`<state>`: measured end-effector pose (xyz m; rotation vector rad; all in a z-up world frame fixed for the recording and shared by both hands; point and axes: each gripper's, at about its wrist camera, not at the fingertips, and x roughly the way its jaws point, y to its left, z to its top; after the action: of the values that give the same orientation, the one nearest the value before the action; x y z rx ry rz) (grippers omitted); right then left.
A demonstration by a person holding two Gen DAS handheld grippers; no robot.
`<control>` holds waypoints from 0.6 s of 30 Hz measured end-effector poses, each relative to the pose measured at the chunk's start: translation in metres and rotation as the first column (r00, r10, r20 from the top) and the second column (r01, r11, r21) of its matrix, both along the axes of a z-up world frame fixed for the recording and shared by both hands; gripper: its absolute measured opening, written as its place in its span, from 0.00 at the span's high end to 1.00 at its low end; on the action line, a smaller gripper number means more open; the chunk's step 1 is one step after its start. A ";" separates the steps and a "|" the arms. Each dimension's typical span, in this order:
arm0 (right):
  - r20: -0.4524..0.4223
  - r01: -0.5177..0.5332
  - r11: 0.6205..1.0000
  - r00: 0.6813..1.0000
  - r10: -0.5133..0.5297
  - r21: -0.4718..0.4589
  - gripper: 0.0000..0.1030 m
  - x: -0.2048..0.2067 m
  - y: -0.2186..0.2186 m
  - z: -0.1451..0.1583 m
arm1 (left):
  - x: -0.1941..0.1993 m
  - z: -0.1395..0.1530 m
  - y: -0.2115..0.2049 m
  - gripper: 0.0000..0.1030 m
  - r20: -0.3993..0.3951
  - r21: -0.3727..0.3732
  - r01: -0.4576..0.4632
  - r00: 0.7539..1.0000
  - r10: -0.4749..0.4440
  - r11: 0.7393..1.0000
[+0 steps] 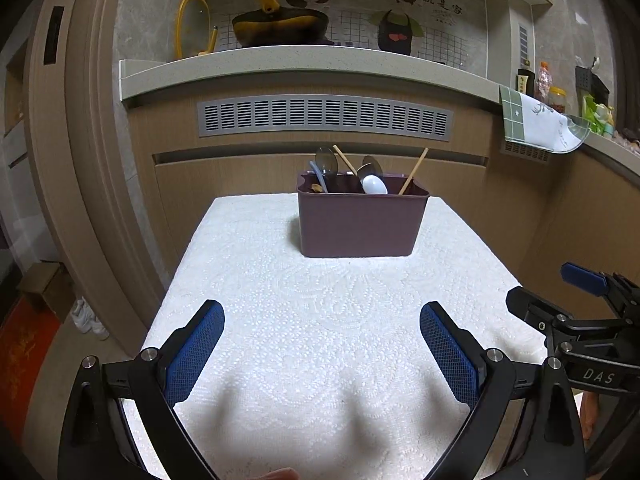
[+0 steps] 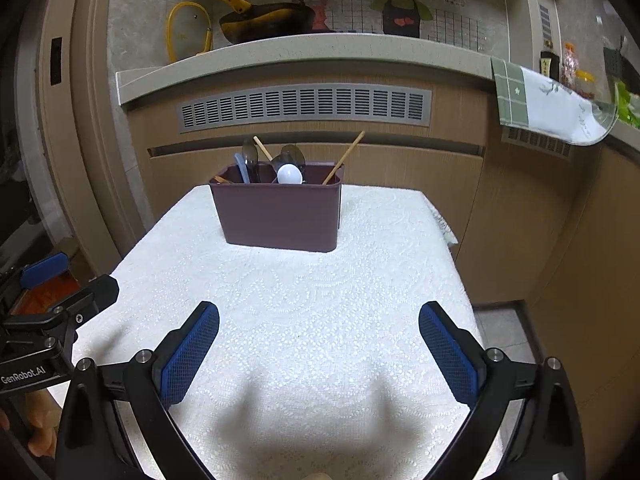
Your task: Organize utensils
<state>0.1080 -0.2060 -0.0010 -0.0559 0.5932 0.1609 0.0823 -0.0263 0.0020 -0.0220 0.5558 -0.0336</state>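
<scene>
A dark maroon rectangular utensil holder [image 1: 362, 224] stands upright at 12 o'clock on the white textured cloth [image 1: 320, 340], toward its far edge. Contents protrude above the rim. At the 9 o'clock end: a grey-blue handle [image 1: 319, 177] and a dark translucent spoon [image 1: 327, 162], bowl up. Centre: a white spoon bowl [image 1: 375, 185] resting against a dark metallic spoon [image 1: 372, 166]. One wooden chopstick [image 1: 345, 160] leans toward 11 o'clock; a second chopstick [image 1: 414, 171] at the 3 o'clock end leans toward 1 o'clock. Internal compartments cannot be distinguished.
</scene>
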 end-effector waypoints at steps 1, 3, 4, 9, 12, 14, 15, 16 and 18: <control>-0.003 0.001 1.000 1.000 -0.001 0.005 0.03 0.000 -0.001 0.000 | 0.001 0.000 -0.001 0.05 -0.003 0.003 0.001 1.000 -0.001 1.000; -0.002 0.003 1.000 1.000 -0.003 0.009 0.03 0.000 -0.002 0.000 | 0.001 -0.001 -0.001 0.05 -0.005 0.004 0.002 1.000 -0.002 1.000; 0.000 0.005 1.000 1.000 -0.005 0.008 0.03 0.000 -0.002 0.000 | 0.001 -0.001 -0.001 0.05 -0.006 0.005 0.003 1.000 -0.003 1.000; 0.010 0.003 1.000 1.000 -0.002 -0.003 0.03 -0.002 -0.001 0.001 | 0.001 -0.001 -0.001 0.05 -0.008 0.005 0.003 1.000 -0.003 1.000; 0.014 0.002 1.000 1.000 -0.002 -0.007 0.03 -0.003 0.000 0.002 | 0.002 -0.001 -0.001 0.05 -0.008 0.005 0.002 1.000 -0.002 1.000; 0.013 0.000 1.000 1.000 0.000 -0.007 0.03 -0.003 0.000 0.002 | 0.002 -0.001 -0.001 0.05 -0.008 0.004 0.003 1.000 -0.003 1.000; 0.013 -0.001 1.000 1.000 0.001 -0.007 0.03 -0.004 0.000 0.002 | 0.002 -0.001 -0.001 0.05 -0.009 0.005 0.002 1.000 -0.002 1.000; 0.012 -0.001 1.000 1.000 0.001 -0.008 0.03 -0.004 0.000 0.002 | 0.002 -0.001 -0.001 0.05 -0.009 0.006 0.003 1.000 -0.003 1.000; 0.011 -0.001 1.000 1.000 0.001 -0.007 0.03 -0.004 0.000 0.002 | 0.002 -0.001 -0.001 0.05 -0.010 0.005 0.004 1.000 -0.004 1.000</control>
<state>0.1043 -0.2059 0.0008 -0.0641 0.5827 0.1590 0.0840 -0.0271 0.0014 -0.0161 0.5655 -0.0356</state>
